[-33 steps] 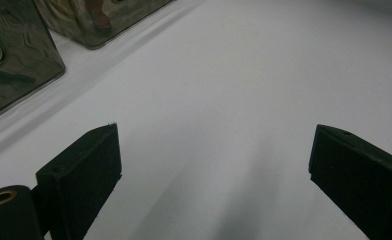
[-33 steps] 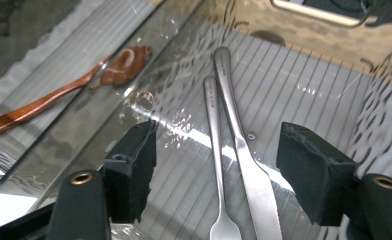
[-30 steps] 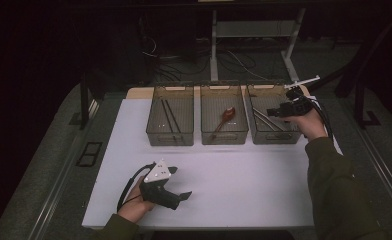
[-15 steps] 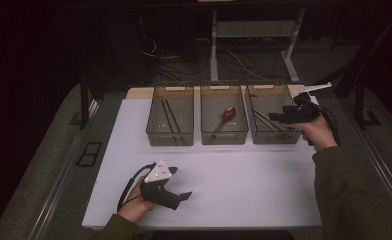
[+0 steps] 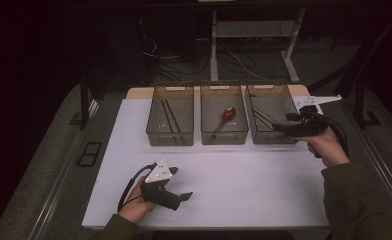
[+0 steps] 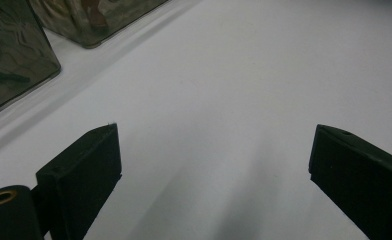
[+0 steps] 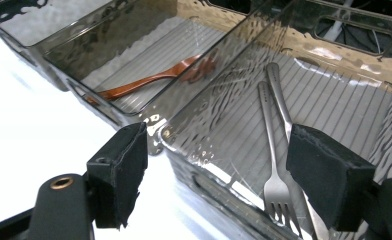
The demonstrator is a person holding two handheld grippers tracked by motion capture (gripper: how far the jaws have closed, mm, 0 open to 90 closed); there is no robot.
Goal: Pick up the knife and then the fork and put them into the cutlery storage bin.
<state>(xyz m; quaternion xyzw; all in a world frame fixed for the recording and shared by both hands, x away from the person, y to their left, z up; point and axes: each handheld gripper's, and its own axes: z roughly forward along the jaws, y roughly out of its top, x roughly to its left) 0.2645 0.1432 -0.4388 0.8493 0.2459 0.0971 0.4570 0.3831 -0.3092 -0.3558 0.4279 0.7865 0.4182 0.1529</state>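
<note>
Right claw [image 7: 214,175] spread wide and empty just above the bin's near wall [image 7: 204,165], risks snagging that wall instead of reaching the fork [image 7: 273,150] ahead.

Left black two-jaw tongs [image 5: 184,196], lower left of the high view: held low in a hand [image 5: 134,207], jaws wide apart. Right black tongs [image 5: 279,129], right of centre: raised, jaws spread, forearm entering from lower right.
</note>
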